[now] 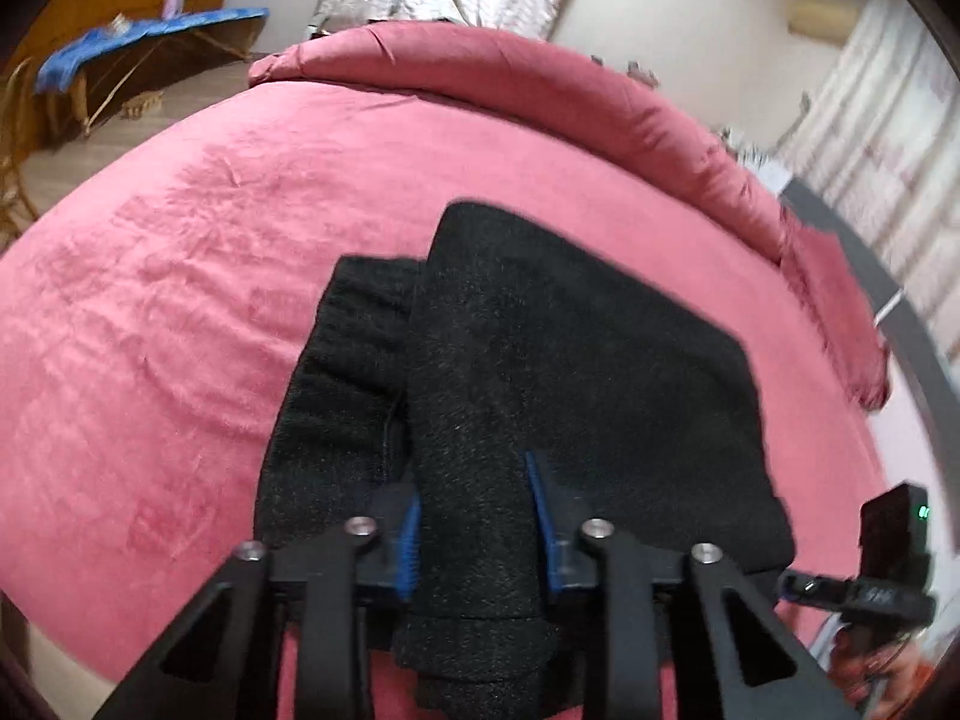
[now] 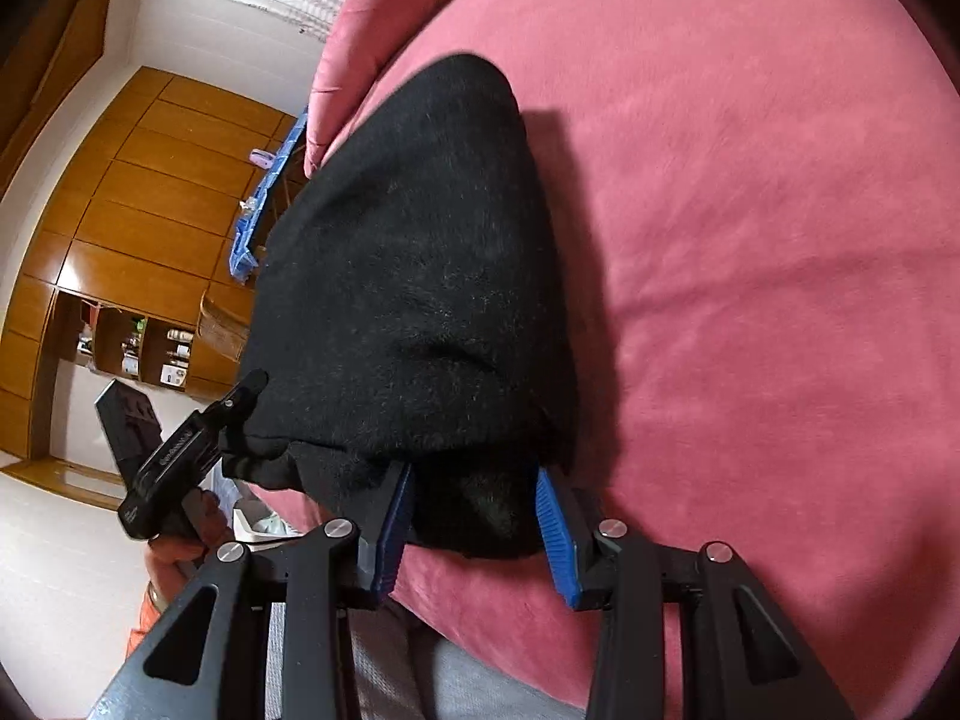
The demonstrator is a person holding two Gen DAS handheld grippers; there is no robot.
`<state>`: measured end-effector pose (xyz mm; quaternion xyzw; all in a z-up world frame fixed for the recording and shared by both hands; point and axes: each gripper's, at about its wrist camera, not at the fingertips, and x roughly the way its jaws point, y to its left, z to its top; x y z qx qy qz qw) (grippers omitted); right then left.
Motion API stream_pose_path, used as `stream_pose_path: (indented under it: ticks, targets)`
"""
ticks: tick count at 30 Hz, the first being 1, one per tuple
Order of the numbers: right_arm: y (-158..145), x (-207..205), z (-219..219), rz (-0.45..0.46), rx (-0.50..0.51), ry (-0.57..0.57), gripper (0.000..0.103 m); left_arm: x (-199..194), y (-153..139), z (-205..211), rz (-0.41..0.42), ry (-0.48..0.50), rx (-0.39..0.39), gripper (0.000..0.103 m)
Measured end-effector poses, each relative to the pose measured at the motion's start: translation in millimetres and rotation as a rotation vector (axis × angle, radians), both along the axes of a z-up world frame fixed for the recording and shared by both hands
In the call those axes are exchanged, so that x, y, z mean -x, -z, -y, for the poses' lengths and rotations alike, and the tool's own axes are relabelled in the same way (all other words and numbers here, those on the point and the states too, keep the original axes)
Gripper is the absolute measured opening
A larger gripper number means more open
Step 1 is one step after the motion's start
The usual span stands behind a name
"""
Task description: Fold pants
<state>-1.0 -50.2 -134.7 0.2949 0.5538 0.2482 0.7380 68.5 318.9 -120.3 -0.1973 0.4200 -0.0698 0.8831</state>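
A: Black fuzzy fleece pants [image 1: 540, 348], folded into a thick bundle, lie on a pink velvety bedspread [image 1: 180, 300]. Where are they vs the tools?

B: Left gripper [image 1: 477, 516]: a bunched ridge of the pants runs right btw its two blue ribbed pads [image 1: 410, 534], going straight ahead of the fingers. Both pads press the cloth from either side, so it's clamped on the pants. The rest of the bundle spreads ahead and to the right of that tool; a narrower layer sits ahead-left.

A: And the right one?

B: Right gripper [image 2: 474, 510], in its own cam: near hem of the pants sits btw its blue pads [image 2: 555, 531]. Left pad's buried against the cloth, right pad touches the fabric edge. Looks like it's pinching the pants too. The bulk rises in a dark hump directly ahead of the fingers, lifted a bit off the bedspread, w/ a shadow to the right.

A: Do the tools see each other?

B: Yes. Right cam shows the other black gripper w/ a hand on it, off to the left & just beside the pants' near-left corner. Left cam shows a black device w/ a green light at far right.

A: Background?

B: Wooden wardrobe [image 2: 138, 192] beyond-left of the right tool; rolled pink bolster [image 1: 510, 84] along the far bed edge ahead of the left tool.
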Motion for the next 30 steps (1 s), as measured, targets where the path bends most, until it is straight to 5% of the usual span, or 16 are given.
stream_pose_path:
  ticks: [3, 6, 10, 11, 13, 17, 24, 28, 30]
  targets:
    - [-34.7, 10.4, -6.5, 0.189, 0.071, -0.049, 0.021, 5.3, -17.5, -18.9, 0.063, -0.045, 0.066, 0.025]
    - [-68.2, 23.5, -20.7, 0.334, 0.095, -0.134, 0.018, 1.7, -4.1, -37.6, 0.026, -0.098, 0.054, 0.025]
    - [-26.7, 18.2, -28.4, 0.185, 0.229, -0.204, 0.025, 10.7, 20.3, -36.5, 0.013, -0.071, 0.029, 0.031]
    - [-13.8, 17.8, -19.8, 0.14, 0.211, -0.158, 0.038, 11.3, 16.4, -36.8, 0.022, -0.059, 0.017, 0.033]
    - [-12.0, 18.1, -4.0, 0.099, 0.125, -0.072, 0.043, 11.1, 11.5, -37.7, 0.018, -0.063, -0.012, 0.045]
    - [-27.0, 13.1, 9.9, 0.168, 0.102, -0.024, 0.043, 14.5, 9.8, -43.2, -0.001, -0.099, 0.046, 0.045]
    - [-26.7, -23.9, 1.4, 0.199, 0.117, 0.012, 0.043, 37.7, -46.9, -21.3, 0.178, -0.109, -0.122, 0.044]
    - [-20.4, -37.2, 1.6, 0.156, 0.053, 0.064, 0.043, 50.7, -70.4, 14.9, 0.281, -0.008, -0.138, 0.067]
    - [-19.3, -34.7, 1.6, 0.16, 0.038, 0.05, 0.043, 51.0, -73.2, 40.4, 0.28, 0.07, -0.155, 0.069]
